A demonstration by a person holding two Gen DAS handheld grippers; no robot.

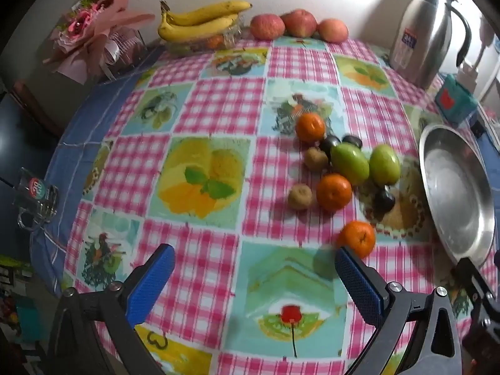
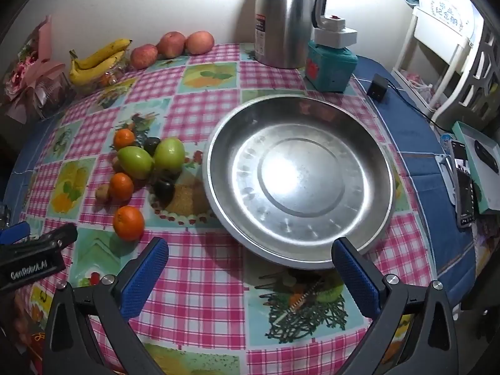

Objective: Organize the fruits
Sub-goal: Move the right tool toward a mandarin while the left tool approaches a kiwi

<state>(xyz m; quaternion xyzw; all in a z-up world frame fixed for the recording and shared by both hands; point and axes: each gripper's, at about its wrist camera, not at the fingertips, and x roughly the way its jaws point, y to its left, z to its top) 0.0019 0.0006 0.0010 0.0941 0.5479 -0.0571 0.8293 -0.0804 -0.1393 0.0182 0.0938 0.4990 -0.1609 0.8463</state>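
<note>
A cluster of loose fruit lies on the checked tablecloth: three oranges, the nearest one (image 1: 357,238) (image 2: 128,222), two green fruits (image 1: 349,163) (image 2: 136,162), small brown fruits (image 1: 300,197) and dark plums (image 1: 385,200). To their right stands an empty steel basin (image 2: 298,181) (image 1: 456,193). My left gripper (image 1: 254,278) hovers open over the cloth, its right finger just in front of the nearest orange. My right gripper (image 2: 250,268) is open above the basin's near rim, holding nothing.
Bananas (image 1: 200,20) in a clear bowl and three apples (image 1: 298,25) line the far edge. A steel thermos jug (image 2: 286,15), a teal box (image 2: 329,65), a pink bouquet (image 1: 90,34) and a phone (image 2: 464,181) ring the table. A glass mug (image 1: 36,197) sits at the left edge.
</note>
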